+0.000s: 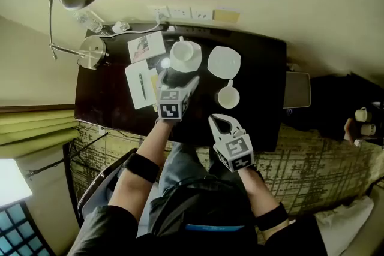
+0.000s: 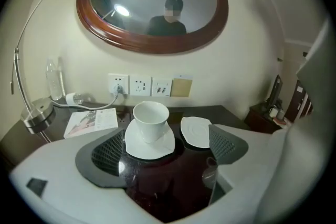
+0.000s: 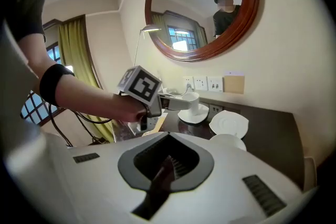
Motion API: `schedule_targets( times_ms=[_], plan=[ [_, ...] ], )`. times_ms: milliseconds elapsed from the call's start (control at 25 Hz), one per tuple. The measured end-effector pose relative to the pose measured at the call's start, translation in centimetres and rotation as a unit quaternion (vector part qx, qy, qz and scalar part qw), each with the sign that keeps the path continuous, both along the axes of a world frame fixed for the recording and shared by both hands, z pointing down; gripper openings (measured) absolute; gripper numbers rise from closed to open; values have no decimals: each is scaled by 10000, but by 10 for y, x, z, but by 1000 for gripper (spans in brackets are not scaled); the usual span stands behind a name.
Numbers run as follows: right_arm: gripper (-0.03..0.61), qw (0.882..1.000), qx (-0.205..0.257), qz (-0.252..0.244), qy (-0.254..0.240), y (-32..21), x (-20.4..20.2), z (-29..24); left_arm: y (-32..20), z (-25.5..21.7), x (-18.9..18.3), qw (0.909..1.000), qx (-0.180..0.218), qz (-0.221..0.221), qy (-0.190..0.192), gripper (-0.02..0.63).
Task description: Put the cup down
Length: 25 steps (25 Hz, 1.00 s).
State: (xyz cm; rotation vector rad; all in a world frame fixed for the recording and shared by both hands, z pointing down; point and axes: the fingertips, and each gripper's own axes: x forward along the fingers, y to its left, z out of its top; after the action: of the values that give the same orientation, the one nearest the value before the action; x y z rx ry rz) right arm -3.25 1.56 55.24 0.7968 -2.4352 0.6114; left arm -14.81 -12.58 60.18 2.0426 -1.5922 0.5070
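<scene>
Cup (image 2: 150, 115) down; now withdraw.
My left fingers (image 2: 111, 150) wide, holding nothing; cup upright on saucer (image 2: 149, 143) just beyond them; I'd draw straight back; right fingers (image 3: 164, 168) shut, empty.

The left gripper (image 1: 175, 76) and right gripper (image 1: 221, 123) each have a white moulded body. Each carries a cube (image 1: 170, 106) printed with black-and-white square markers. Dark grey mesh-textured pads (image 2: 108, 152) line the jaw faces. The person wears a black wristband (image 1: 141, 166) on each forearm, dark short sleeves (image 1: 102, 228) and blue-grey trousers (image 1: 180, 166).
</scene>
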Motion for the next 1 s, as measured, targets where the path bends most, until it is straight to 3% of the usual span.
schedule_targets(
  times_ms=[280, 440, 760, 920, 1000],
  plan=[
    [5, 9989, -380, -252, -148, 16, -48, 26, -46, 35, -7, 9996, -203, 209, -71, 581],
    [5, 9982, -530, -179, -231, 21, -61, 43, -65, 61, -14, 9988, -205, 299, -325, 581],
    [5, 9971, -652, -10, -386, 23, -78, 56, -93, 70, -17, 9979, 113, 413, -485, 581],
    [5, 9970, -671, 39, -378, 24, -79, 59, -100, 72, -15, 9978, 77, 502, -433, 578],
    [5, 9970, -678, 55, -357, 24, -79, 60, -104, 67, -13, 9974, 166, 526, -458, 519]
  ],
)
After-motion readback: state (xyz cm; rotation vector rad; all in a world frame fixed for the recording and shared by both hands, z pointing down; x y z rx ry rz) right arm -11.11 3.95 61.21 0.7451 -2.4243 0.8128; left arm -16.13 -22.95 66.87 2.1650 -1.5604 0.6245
